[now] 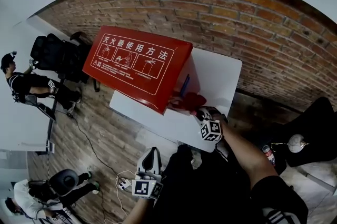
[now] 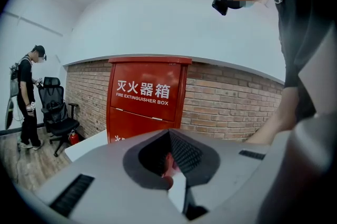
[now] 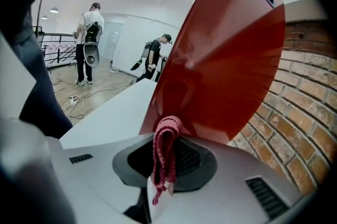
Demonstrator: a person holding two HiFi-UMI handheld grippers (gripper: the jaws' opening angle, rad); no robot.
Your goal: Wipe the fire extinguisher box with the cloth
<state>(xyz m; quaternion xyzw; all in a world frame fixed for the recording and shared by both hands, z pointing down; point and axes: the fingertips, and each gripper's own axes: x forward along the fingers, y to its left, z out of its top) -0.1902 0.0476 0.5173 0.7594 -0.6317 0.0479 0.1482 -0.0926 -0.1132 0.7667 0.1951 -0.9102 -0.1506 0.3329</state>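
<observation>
The red fire extinguisher box (image 1: 138, 63) stands on a white table (image 1: 218, 73) against the brick wall. In the left gripper view its labelled front (image 2: 146, 99) faces me. My right gripper (image 1: 204, 114) is shut on a red cloth (image 1: 190, 101), which lies against the box's near right side. In the right gripper view the cloth (image 3: 164, 154) hangs folded from the jaws of the right gripper (image 3: 167, 136), right by the box's glossy red side (image 3: 226, 70). My left gripper (image 1: 149, 159) hangs low in front of the table, away from the box. The left gripper (image 2: 169, 133) is shut and holds nothing.
A brick wall (image 1: 253, 23) runs behind the table. A black office chair (image 1: 58, 54) and a person (image 1: 26, 83) are at the left, another person (image 1: 31, 199) lower left. Cables (image 1: 113, 178) lie on the wooden floor. A small extinguisher (image 2: 73, 137) stands by the chair.
</observation>
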